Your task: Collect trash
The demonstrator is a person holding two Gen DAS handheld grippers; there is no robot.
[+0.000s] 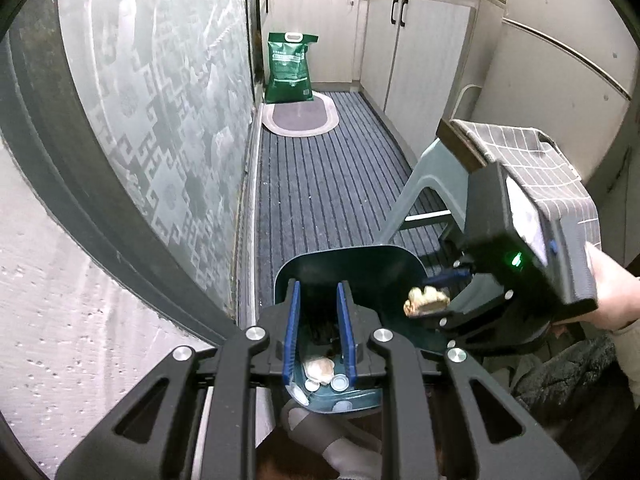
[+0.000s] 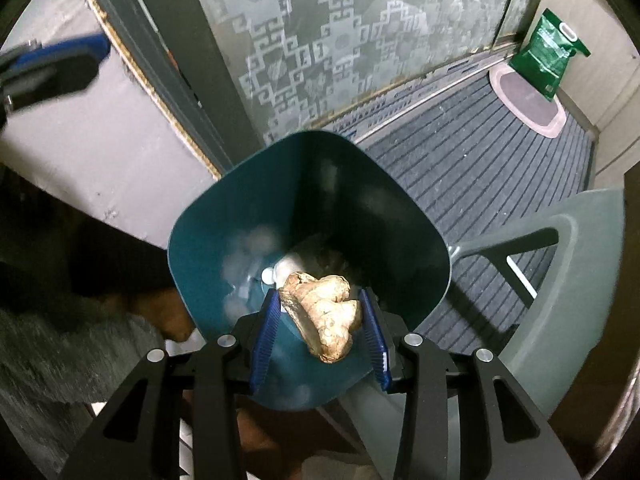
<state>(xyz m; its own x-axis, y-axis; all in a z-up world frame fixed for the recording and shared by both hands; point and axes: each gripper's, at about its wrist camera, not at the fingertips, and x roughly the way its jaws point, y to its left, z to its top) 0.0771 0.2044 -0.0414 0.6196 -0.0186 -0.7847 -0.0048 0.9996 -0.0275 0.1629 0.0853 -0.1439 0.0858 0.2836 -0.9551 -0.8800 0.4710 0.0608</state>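
A teal trash bin (image 1: 348,250) (image 2: 240,208) stands on the floor beside a sliding door. At its bottom lie white bottle caps (image 1: 340,381) (image 2: 267,276) and a beige scrap (image 1: 318,368). My right gripper (image 2: 320,300) (image 1: 430,300) hangs over the bin's mouth, pointing steeply down, shut on a knobbly piece of ginger (image 2: 324,316) (image 1: 426,300). My left gripper (image 1: 318,304) is higher up, looking down into the bin. Its blue pads (image 1: 294,320) stand a narrow gap apart with nothing between them. In the right wrist view it shows only as a blur at the upper left (image 2: 60,60).
A grey plastic stool (image 1: 424,184) (image 2: 560,264) with a checked cloth (image 1: 540,160) stands right of the bin. The frosted glass door (image 1: 160,100) runs along the left. Farther back are a green sack (image 1: 290,68), an oval mat (image 1: 300,118) and white cabinets (image 1: 416,48).
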